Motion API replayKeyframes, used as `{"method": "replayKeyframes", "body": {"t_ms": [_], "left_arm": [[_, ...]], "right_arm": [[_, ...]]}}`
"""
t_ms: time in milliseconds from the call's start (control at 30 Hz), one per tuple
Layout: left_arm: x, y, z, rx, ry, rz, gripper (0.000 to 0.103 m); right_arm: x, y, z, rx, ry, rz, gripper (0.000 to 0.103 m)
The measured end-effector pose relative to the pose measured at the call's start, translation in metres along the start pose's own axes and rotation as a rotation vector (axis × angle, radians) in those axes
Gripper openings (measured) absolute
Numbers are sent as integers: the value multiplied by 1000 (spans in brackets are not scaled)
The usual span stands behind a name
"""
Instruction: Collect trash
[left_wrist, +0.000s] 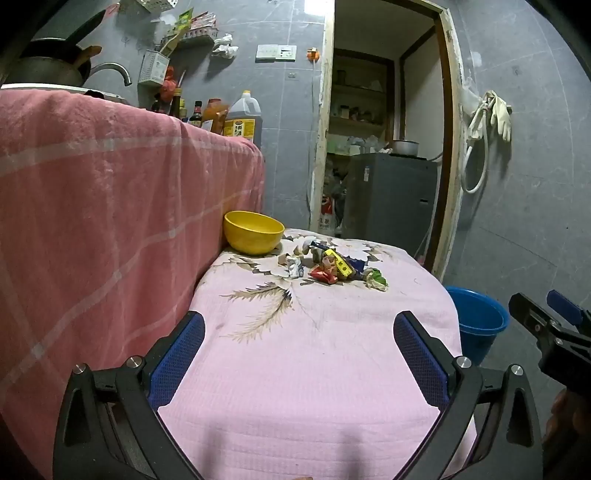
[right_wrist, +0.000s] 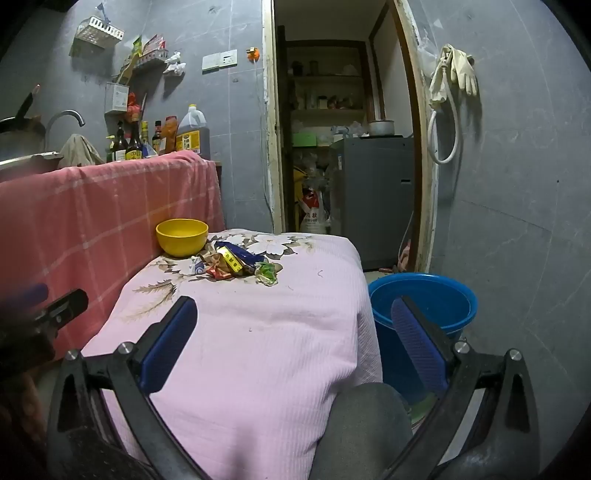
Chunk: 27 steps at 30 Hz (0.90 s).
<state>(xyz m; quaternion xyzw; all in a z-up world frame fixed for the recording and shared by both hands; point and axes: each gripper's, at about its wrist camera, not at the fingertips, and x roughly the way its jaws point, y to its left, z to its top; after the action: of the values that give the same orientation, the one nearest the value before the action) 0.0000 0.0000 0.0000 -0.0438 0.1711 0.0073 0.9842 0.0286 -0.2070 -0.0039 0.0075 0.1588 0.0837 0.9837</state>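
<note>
A heap of crumpled wrappers (left_wrist: 332, 267) (right_wrist: 236, 262) in red, yellow, blue and green lies at the far end of a low table under a pink flowered cloth (left_wrist: 314, 350) (right_wrist: 258, 332). Beside the heap stands a yellow bowl (left_wrist: 253, 232) (right_wrist: 181, 237). A blue bucket (left_wrist: 478, 321) (right_wrist: 424, 302) sits on the floor at the table's right. My left gripper (left_wrist: 299, 325) is open over the near part of the cloth, nothing between its blue pads. My right gripper (right_wrist: 295, 310) is open too, hanging over the table's right edge, its right finger in front of the bucket.
A taller counter draped in a pink checked cloth (left_wrist: 110, 192) (right_wrist: 110, 206) rises on the left, with bottles (right_wrist: 147, 140) and a tap on top. An open doorway (right_wrist: 340, 147) lies behind the table. A person's knee (right_wrist: 365, 424) shows at the near edge.
</note>
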Motion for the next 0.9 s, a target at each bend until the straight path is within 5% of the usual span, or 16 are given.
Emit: {"method": "replayKeyframes", "body": {"t_ms": [900], "left_arm": [[5, -6, -3, 2, 2, 0, 100]], "right_arm": [[1, 0, 0, 1, -2, 0, 103]]}}
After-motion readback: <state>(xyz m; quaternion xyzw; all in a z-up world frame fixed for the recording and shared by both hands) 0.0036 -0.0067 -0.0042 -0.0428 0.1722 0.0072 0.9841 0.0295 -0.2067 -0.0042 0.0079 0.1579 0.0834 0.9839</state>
